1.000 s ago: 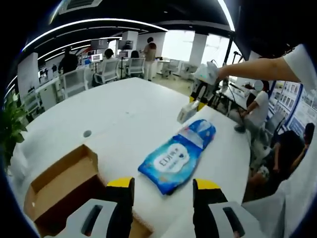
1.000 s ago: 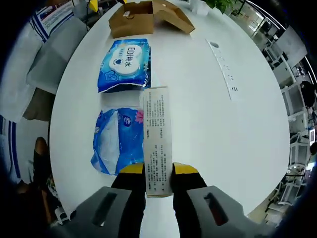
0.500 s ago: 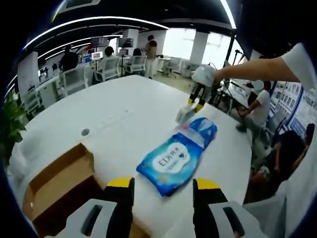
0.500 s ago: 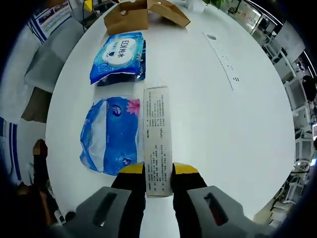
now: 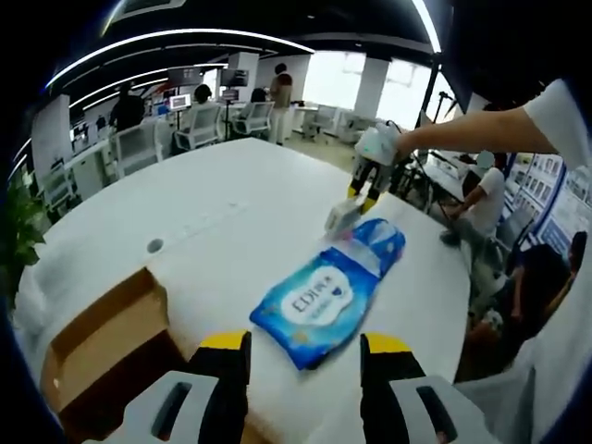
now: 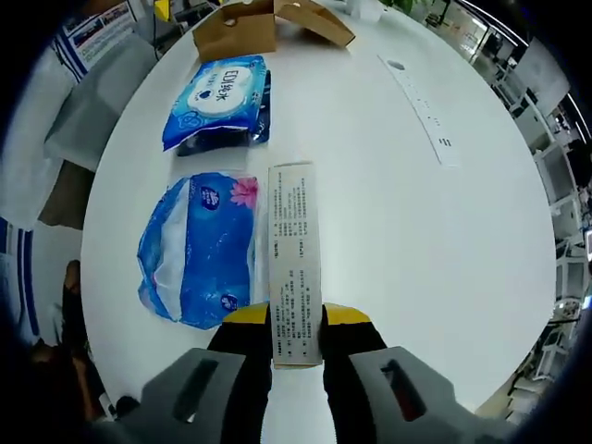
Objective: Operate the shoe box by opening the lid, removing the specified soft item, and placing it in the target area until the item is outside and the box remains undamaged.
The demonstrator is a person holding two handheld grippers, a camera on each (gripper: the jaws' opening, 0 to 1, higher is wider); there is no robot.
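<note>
right gripper point(image 6: 296, 319), jaws clenched on a slim printed carton point(image 6: 295, 254), holds it lengthwise above the white table point(image 6: 444, 250), apparently to lay it beside the packs already set out. shoe box point(image 5: 97, 347), brown cardboard, sits open at the near table edge under the left gripper point(image 5: 303, 347), whose jaws are spread and hold nothing; its lid is up, so the opening step looks done. blue wet-wipe pack point(image 5: 316, 303) lies flat just beyond the box. blue tissue pack point(image 6: 199, 245), soft, lies just beside the carton, outside the box.
</note>
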